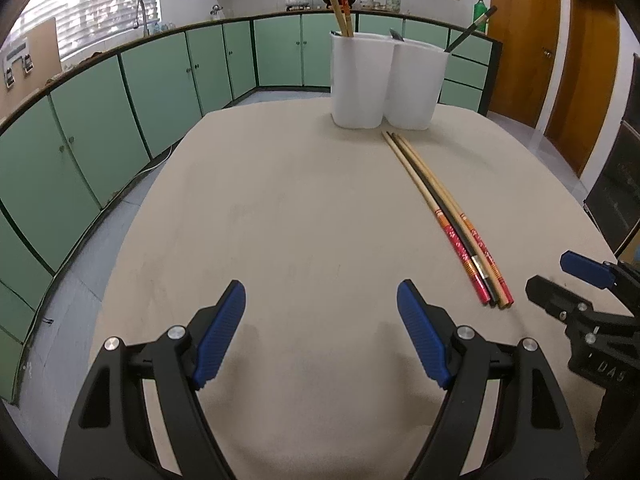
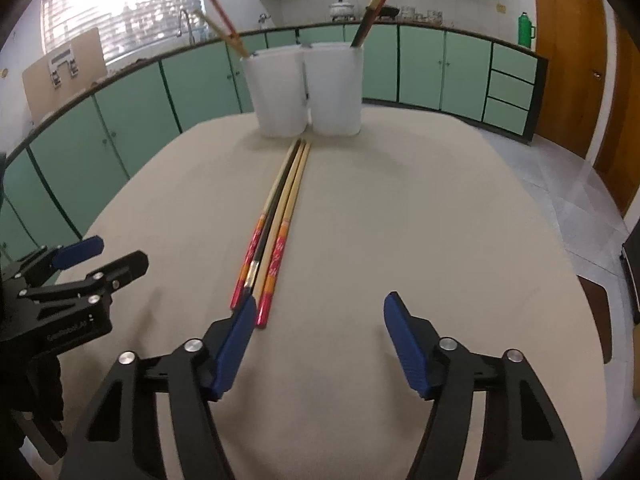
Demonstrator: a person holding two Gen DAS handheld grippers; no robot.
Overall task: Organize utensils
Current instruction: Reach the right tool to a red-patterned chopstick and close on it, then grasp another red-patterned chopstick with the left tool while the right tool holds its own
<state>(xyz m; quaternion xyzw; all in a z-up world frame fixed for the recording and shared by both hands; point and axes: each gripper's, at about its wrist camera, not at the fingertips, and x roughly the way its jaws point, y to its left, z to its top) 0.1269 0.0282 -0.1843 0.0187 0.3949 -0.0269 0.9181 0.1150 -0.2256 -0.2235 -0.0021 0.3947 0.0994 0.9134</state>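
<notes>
Three chopsticks [image 1: 444, 216] lie side by side on the beige table [image 1: 280, 220], two bamboo ones with red ends and a black one between them; they also show in the right wrist view [image 2: 276, 228]. Two white holders stand at the far edge: the left holder [image 1: 358, 80] holds bamboo and red chopsticks, the right holder [image 1: 416, 84] holds black ones. My left gripper [image 1: 320, 332] is open and empty, left of the loose chopsticks. My right gripper [image 2: 320, 344] is open and empty, its left finger [image 2: 236, 344] just behind their red ends.
Green cabinets [image 1: 160, 92] with a counter ring the room behind the table. Wooden doors [image 1: 556, 52] stand at the right. The right gripper's body [image 1: 592, 312] shows at the right edge of the left wrist view.
</notes>
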